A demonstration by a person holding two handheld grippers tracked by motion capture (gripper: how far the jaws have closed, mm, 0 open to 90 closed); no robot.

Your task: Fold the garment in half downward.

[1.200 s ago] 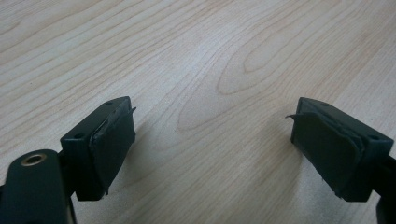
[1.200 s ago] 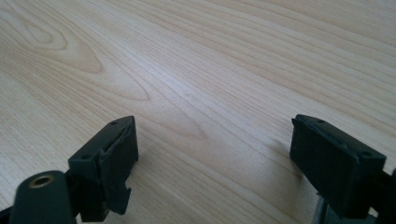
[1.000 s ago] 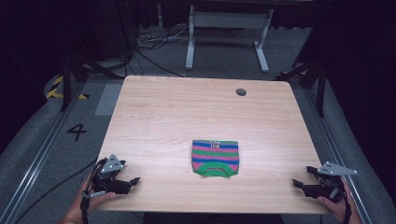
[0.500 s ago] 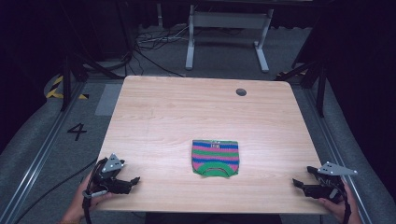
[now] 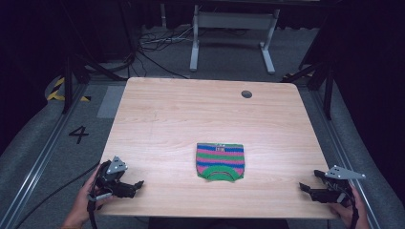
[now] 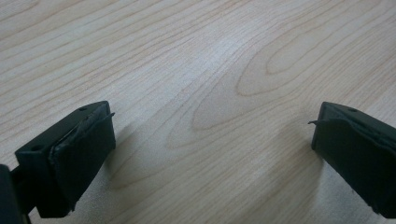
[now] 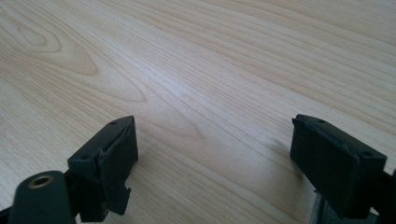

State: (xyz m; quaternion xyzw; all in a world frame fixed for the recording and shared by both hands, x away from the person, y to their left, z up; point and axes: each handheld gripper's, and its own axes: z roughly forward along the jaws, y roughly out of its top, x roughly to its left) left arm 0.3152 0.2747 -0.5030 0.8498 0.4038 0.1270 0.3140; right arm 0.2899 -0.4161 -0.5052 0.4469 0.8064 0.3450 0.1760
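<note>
Two things matter on the tabletop [image 5: 191,114]: a folded striped garment [image 5: 219,161] lying flat near the middle of the near edge, and a pair of grippers parked well apart from it. The left gripper [image 5: 135,186] rests at the near left corner, its jaws just opened wider with only bare wood between them (nothing held). The right gripper [image 5: 305,188], at the near right corner, also stands released and empty. Likely the fold is finished.

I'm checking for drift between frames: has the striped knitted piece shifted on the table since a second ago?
No. The striped knitted piece lies just as far below the round hole in the table as before.
</note>
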